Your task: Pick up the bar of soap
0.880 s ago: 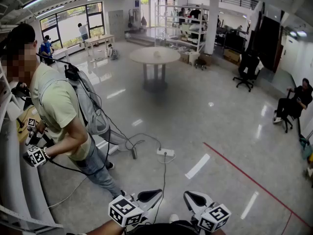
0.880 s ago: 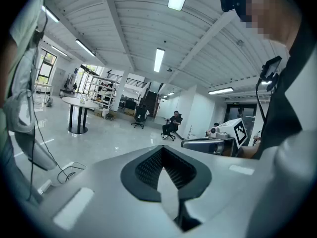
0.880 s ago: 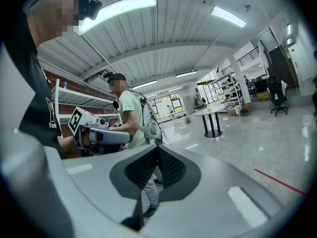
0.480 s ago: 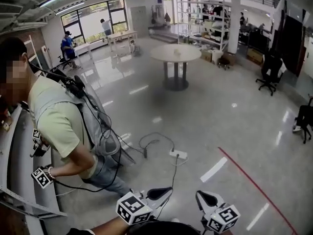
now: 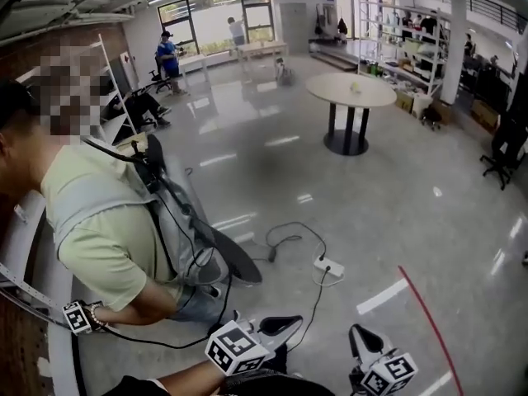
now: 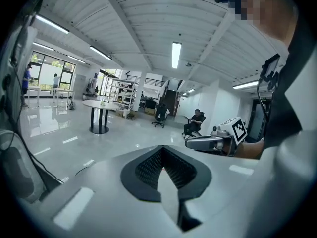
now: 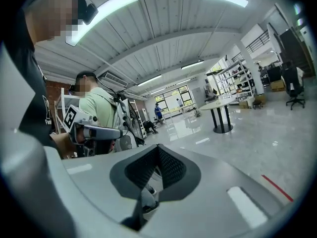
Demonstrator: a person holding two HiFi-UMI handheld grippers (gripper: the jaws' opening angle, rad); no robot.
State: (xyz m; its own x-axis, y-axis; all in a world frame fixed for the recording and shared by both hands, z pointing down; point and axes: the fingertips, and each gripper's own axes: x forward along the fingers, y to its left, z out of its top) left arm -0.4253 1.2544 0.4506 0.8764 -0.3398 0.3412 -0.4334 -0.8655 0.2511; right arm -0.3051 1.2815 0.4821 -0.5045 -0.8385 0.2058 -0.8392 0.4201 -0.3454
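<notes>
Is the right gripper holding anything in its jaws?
No, the right gripper has its jaws closed together with nothing between them.

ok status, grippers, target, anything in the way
Left gripper shut, empty. Right gripper shut, empty. No soap in view. Person in green shirt close on left, power strip on floor ahead.

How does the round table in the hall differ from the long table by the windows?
The round table has a circular top on dark central legs and stands alone mid-hall. The long table is narrow and sits by the windows with a person beside it. Both have pale tops.
</notes>
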